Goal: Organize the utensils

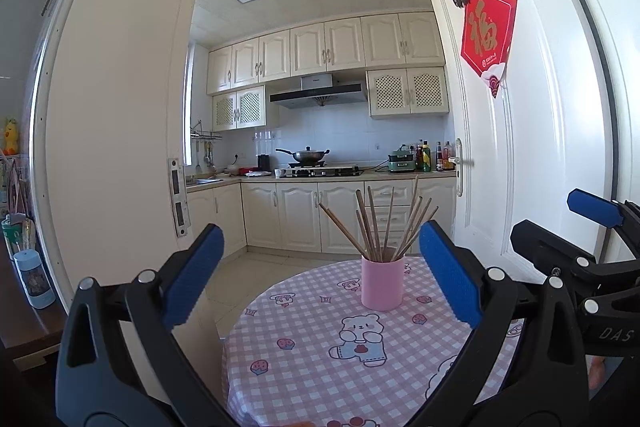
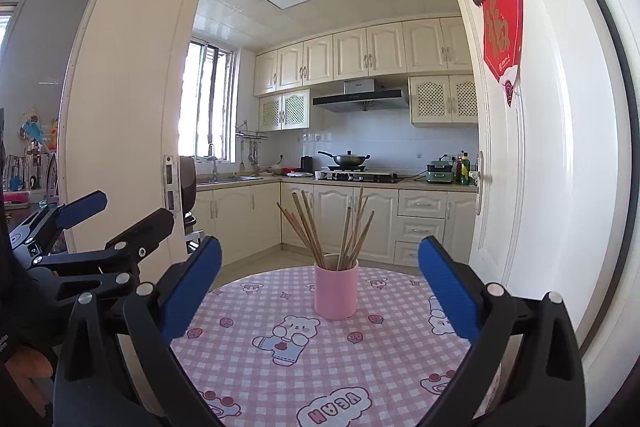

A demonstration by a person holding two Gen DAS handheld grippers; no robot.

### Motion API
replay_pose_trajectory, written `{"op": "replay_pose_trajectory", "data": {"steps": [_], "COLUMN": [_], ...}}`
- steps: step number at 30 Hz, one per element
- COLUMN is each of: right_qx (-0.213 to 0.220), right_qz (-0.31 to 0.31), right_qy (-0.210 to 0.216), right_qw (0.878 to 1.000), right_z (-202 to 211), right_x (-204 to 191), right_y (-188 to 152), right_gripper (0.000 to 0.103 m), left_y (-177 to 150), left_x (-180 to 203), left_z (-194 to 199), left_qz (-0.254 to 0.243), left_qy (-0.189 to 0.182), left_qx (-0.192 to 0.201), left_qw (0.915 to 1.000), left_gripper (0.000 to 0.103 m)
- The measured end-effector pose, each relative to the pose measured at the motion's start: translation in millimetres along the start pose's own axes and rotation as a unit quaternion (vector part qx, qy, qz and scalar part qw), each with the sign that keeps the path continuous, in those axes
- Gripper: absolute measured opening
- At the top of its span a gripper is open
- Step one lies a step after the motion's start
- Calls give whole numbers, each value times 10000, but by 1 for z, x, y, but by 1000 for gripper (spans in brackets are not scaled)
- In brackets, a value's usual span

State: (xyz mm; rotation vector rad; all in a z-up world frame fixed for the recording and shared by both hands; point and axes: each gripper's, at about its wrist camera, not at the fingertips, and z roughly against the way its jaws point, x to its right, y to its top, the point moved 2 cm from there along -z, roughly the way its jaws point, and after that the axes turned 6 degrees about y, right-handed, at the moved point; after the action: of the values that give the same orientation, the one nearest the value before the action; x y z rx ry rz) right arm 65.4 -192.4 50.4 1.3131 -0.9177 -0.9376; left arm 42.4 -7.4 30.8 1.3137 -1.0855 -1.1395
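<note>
Left tongs (image 1: 320,279) and right tongs (image 2: 320,287), both spread wide and holding nothing, hover side by side above the near edge of the desk (image 2: 360,379). Ahead of both, between their blue pads, stands an upright pink cup (image 1: 382,283) holding splayed chopsticks (image 1: 380,227).

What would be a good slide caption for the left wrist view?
Open left gripper faces a pink cup of wooden chopsticks on a checked tablecloth, right gripper alongside.
</note>
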Motion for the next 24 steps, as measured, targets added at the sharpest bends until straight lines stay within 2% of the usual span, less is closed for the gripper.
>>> {"op": "replay_pose_trajectory", "data": {"steps": [24], "right_qx": [-42], "right_qz": [1], "right_qy": [-31], "right_qw": [10000], "right_z": [2], "right_x": [-2], "right_y": [-4], "right_gripper": [95], "left_y": [-6], "left_x": [2], "left_z": [-1], "left_qz": [28], "left_qy": [-72], "left_qx": [-74], "left_qw": [9999], "left_gripper": [96]}}
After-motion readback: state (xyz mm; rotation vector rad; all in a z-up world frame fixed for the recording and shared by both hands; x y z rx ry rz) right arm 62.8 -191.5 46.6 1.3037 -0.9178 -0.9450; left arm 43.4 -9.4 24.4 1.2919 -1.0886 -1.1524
